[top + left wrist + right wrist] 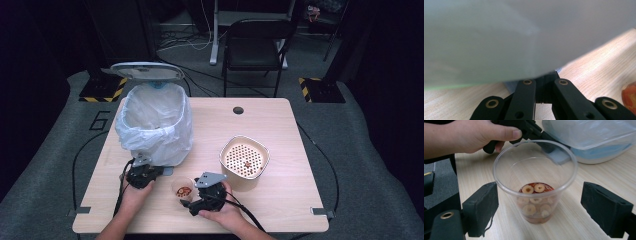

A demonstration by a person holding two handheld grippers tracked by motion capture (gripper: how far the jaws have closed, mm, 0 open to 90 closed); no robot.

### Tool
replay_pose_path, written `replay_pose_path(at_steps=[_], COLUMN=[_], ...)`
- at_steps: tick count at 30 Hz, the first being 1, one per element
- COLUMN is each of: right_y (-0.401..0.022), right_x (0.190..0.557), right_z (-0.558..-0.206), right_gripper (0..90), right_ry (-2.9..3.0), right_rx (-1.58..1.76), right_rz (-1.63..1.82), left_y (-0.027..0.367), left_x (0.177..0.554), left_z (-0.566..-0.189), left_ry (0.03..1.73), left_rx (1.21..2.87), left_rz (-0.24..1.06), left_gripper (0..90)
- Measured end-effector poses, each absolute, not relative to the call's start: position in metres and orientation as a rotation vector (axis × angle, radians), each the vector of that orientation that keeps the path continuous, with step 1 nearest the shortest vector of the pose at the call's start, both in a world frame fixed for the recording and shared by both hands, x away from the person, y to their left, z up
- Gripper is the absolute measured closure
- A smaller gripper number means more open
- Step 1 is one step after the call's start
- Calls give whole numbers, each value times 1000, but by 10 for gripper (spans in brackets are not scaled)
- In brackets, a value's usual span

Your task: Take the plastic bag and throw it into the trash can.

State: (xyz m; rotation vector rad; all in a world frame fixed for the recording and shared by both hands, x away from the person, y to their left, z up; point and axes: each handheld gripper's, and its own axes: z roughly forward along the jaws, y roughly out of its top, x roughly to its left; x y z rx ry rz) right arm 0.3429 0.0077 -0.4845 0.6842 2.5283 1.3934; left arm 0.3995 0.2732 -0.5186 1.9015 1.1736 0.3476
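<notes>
Left of the clear cup (535, 187), the left gripper (141, 172) pinches the bin's (155, 125) base, steadying it. The right gripper (539, 207) straddles the cup, jaws spread, pads not touching. Closing and lifting seem next. Bag plastic hides what exactly the left jaws clamp.

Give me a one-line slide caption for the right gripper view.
Open right tongs flank a clear plastic cup of sliced red fruit, pads apart from its wall.
</notes>
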Motion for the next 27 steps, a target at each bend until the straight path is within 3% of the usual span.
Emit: replay_pose_path(at_steps=[27], right_y=[33], right_x=[351], right_z=[-492], right_gripper=[308], right_ry=[2548], right_rx=[628], right_rz=[1407], left_y=[274], left_x=[400], left_z=[-518], left_ry=[1173], left_rx=[1906], left_rz=[340], left_gripper=[900])
